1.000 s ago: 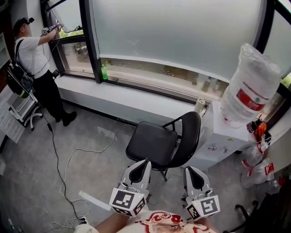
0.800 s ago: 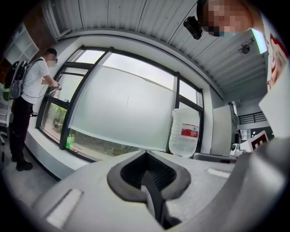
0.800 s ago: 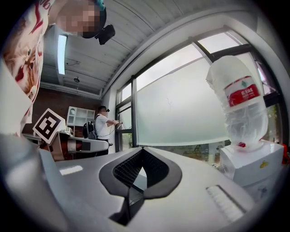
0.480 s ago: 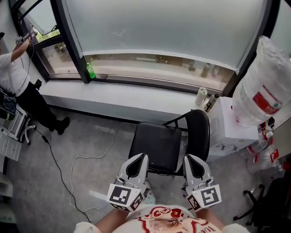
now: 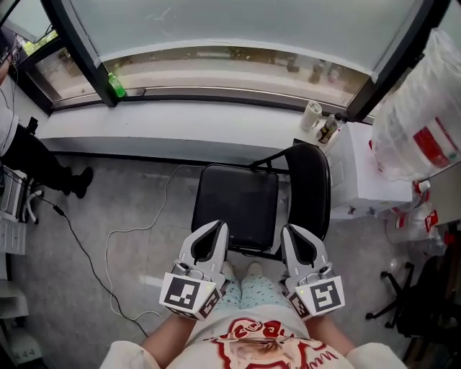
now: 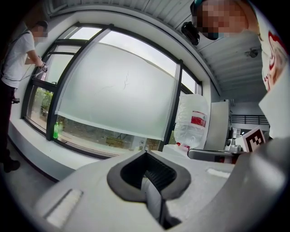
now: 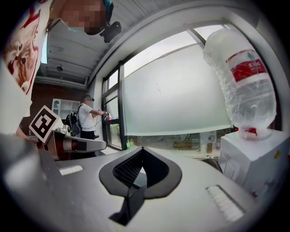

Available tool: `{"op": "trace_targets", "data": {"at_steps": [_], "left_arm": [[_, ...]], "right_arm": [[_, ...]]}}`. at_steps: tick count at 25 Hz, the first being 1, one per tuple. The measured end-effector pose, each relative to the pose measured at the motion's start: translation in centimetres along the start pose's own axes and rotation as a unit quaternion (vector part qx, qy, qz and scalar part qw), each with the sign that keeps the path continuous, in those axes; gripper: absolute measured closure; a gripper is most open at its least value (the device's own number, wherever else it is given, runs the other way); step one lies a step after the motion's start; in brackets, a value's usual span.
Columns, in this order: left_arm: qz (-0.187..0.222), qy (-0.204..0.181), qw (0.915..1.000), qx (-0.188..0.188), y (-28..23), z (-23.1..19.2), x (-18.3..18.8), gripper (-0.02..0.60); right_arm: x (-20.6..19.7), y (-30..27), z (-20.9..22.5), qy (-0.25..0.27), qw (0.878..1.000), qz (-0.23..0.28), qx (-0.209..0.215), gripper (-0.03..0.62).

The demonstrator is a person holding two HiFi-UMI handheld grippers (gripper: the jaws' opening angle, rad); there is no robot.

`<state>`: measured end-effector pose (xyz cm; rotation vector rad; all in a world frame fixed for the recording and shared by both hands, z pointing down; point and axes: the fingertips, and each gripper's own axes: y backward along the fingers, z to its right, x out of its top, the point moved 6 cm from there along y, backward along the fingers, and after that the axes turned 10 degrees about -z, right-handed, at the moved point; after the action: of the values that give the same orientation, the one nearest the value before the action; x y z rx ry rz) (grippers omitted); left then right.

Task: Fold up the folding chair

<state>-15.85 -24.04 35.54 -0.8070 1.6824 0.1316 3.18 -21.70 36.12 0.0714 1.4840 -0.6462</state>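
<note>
Jaws together on both grippers, nothing between them: left gripper (image 6: 145, 153) pads meet at the tips, right gripper (image 7: 142, 148) the same. Both empty.

Frosted window (image 5: 238, 18) fills the top of the head view, with a dark frame and a white ledge (image 5: 166, 130) below it. Grey floor (image 5: 86, 216) under everything. Big water jug (image 5: 421, 137), red label, sits neck-down on a white dispenser (image 5: 364, 180) at the right.

Folding chair (image 5: 234, 216) stands unfolded on the floor at the centre, black seat flat, black backrest (image 5: 310, 187) upright on its right side, just beside the dispenser.

Left gripper (image 5: 218, 225) and right gripper (image 5: 287, 229) are side by side, both aimed at the chair. Their tips overlap the seat's near edge in the head view, left tip toward the left corner, right tip toward the right corner. Contact cannot be told. Operator's feet (image 5: 238, 272) show between the grippers, near the chair.

Another person (image 5: 29, 155) stands at the far left by the window. Thin cable (image 5: 137, 230) loops across the floor left of the chair. Green bottle (image 5: 116, 85) stands on the window sill at the upper left.
</note>
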Motion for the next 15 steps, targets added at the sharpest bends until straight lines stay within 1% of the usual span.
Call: {"op": "trace_targets", "data": {"at_steps": [4, 8, 10, 12, 13, 15], "left_arm": [[-0.012, 0.004, 0.9999, -0.007, -1.0, 1.0, -0.9, 0.581], [-0.032, 0.014, 0.9993, -0.015, -2.5, 1.2, -2.5, 0.58], [-0.035, 0.015, 0.9991, -0.019, -3.2, 1.4, -2.9, 0.58], [-0.04, 0.01, 0.9989, -0.023, -3.7, 1.5, -3.2, 0.58], [-0.043, 0.008, 0.9987, -0.025, -4.0, 1.6, -3.4, 0.58], [-0.051, 0.005, 0.9983, -0.027, -4.4, 1.6, -3.8, 0.58]], "right_arm": [[-0.4, -0.2, 1.3, -0.001, 1.0, -0.009, 0.0, 0.572], [-1.4, -0.3, 3.3, 0.008, 1.0, -0.016, -0.025, 0.572], [-2.0, -0.4, 4.8, 0.011, 0.999, -0.027, -0.045, 0.572], [-2.7, -0.4, 6.5, 0.017, 0.996, -0.044, -0.075, 0.577], [-3.2, -0.3, 7.4, 0.023, 0.994, -0.056, -0.092, 0.565], [-4.6, -0.2, 9.6, 0.034, 0.988, -0.088, -0.123, 0.517]]}}
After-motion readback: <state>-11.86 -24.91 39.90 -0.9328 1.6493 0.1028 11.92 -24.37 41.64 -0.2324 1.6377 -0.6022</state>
